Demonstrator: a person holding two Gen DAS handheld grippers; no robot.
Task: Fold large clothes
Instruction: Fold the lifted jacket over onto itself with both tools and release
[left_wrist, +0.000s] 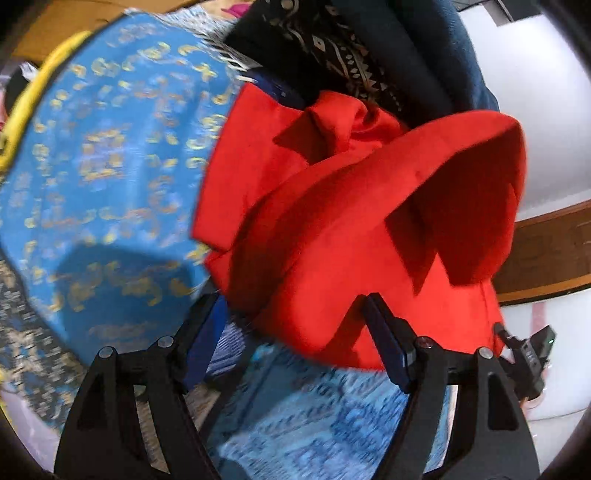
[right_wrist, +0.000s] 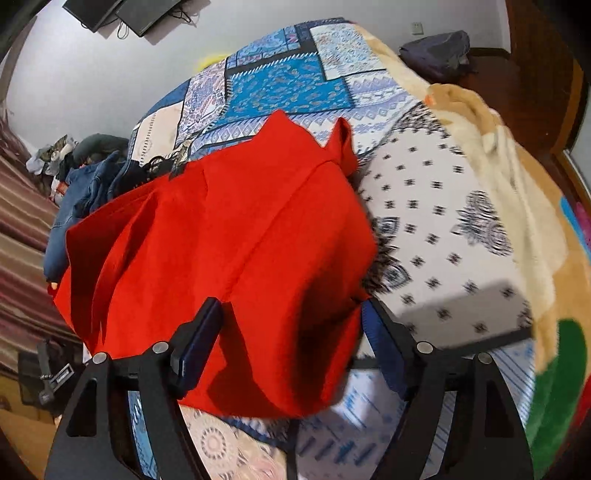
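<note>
Two grippers stand open over the red garment (left_wrist: 332, 229), and neither is pressing on it: in the left wrist view the left gripper (left_wrist: 291, 314) has its jaws spread at the bottom of the frame with a red edge lying loose between them, and in the right wrist view the right gripper (right_wrist: 291, 317) is just as wide, a red fold sagging between its pads (right_wrist: 201, 332) but not pinched. The cloth fills the middle of both frames, rumpled and half doubled over on the patterned bedspread (right_wrist: 443, 236). Judging from that, the step in hand is setting the fold down and tidying it. To do it well, the garment should rest flat before either hand leaves, since the hump at right centre of the left view looks puffed with air (it may spring back). Pressing the crease down near the lower edge, then working outward, should keep the layers aligned. Further off, keep clear of the blue cloth (left_wrist: 103, 158) at the left of the left view and the dark clothes (left_wrist: 332, 48) at the top, so nothing gets dragged into the fold
</note>
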